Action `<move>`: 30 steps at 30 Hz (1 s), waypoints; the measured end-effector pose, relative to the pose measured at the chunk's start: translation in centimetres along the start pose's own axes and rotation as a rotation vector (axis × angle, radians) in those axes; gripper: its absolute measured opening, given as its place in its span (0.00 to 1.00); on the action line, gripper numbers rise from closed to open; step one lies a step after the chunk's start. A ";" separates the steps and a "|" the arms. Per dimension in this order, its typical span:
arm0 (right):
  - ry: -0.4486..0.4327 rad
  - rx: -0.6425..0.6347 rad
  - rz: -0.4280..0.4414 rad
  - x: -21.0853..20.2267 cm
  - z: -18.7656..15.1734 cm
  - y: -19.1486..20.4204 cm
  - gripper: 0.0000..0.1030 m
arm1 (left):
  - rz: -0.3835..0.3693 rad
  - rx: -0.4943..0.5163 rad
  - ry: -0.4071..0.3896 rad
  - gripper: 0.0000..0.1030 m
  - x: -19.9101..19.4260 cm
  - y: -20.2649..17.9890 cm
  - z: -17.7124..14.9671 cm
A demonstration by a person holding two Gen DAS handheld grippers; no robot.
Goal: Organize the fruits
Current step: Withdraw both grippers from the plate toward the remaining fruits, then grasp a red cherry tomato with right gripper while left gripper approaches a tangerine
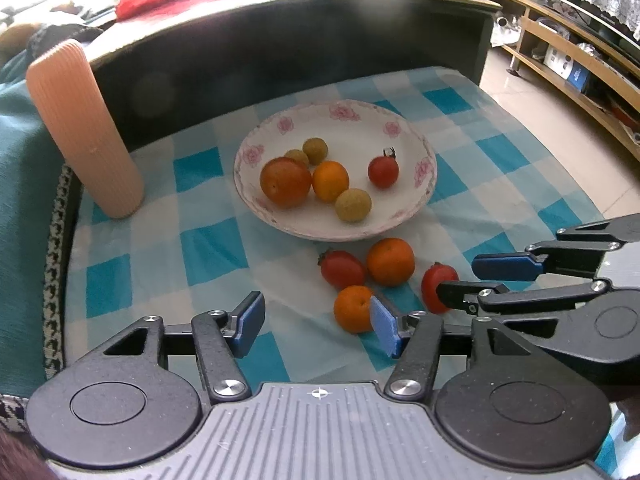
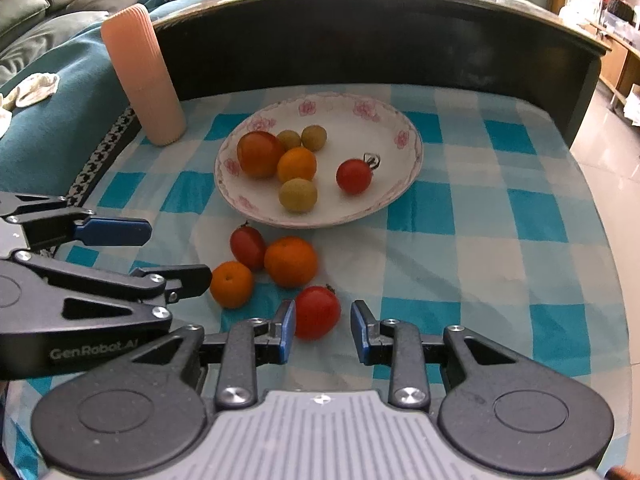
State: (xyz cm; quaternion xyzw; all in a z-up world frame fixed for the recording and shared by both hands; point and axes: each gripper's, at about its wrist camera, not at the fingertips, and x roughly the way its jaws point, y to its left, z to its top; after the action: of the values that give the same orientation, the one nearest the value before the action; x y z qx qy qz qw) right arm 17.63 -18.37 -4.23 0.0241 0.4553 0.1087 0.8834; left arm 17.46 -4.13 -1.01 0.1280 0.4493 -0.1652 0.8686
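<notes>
We had six fruits in the floral plate (image 2: 404, 184) already; four lay on the checked cloth (image 2: 480, 264) just beside it. Our right gripper (image 2: 323, 330) stood wide around a red tomato (image 2: 317, 312), our left gripper (image 1: 316, 324) wide, empty, beside a small orange (image 1: 353, 308).

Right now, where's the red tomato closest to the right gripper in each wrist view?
Left wrist: the red tomato sits lower right, partly hidden behind a finger of the right gripper.
Right wrist: the same tomato is low centre, between the open fingers of the right gripper, against the left pad.
Shared landmark: the floral plate, beyond the loose fruit.
</notes>
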 end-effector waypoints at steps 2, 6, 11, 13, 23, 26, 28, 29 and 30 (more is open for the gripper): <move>0.010 -0.008 0.009 0.3 -0.2 -0.1 0.45 | -0.011 0.019 0.005 0.65 0.1 -0.1 -0.3; 0.012 -0.034 0.034 0.8 -0.2 0.0 0.45 | -0.029 0.033 0.013 0.66 0.2 0.2 -0.8; 0.009 -0.039 0.064 1.3 0.4 0.0 0.45 | -0.065 0.039 0.023 0.68 0.5 0.8 -1.2; 0.009 -0.053 0.056 1.6 0.3 0.1 0.47 | -0.076 0.050 0.029 0.69 0.6 0.9 -1.6; 0.012 -0.014 0.085 2.7 0.7 -1.0 0.47 | -0.113 0.039 0.024 0.69 1.4 1.5 -1.6; 0.009 -0.014 0.085 2.6 0.6 -1.0 0.47 | -0.117 0.057 0.025 0.69 1.9 1.0 -1.6; 0.013 -0.014 0.082 2.5 0.7 -1.0 0.47 | -0.117 0.074 0.024 0.69 2.3 0.5 -1.6; 0.013 -0.013 0.082 2.5 0.7 -1.0 0.47 | -0.120 0.079 0.022 0.69 2.4 0.3 -1.6; 0.013 -0.013 0.082 2.5 0.7 -1.0 0.47 | -0.124 0.086 0.021 0.69 2.5 0.1 -1.5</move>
State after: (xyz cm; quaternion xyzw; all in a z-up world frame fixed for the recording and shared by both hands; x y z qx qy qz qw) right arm 19.76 -18.78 -5.94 0.0362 0.4588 0.1478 0.8754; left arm 17.72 -3.91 -3.93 0.1386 0.4581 -0.2365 0.8456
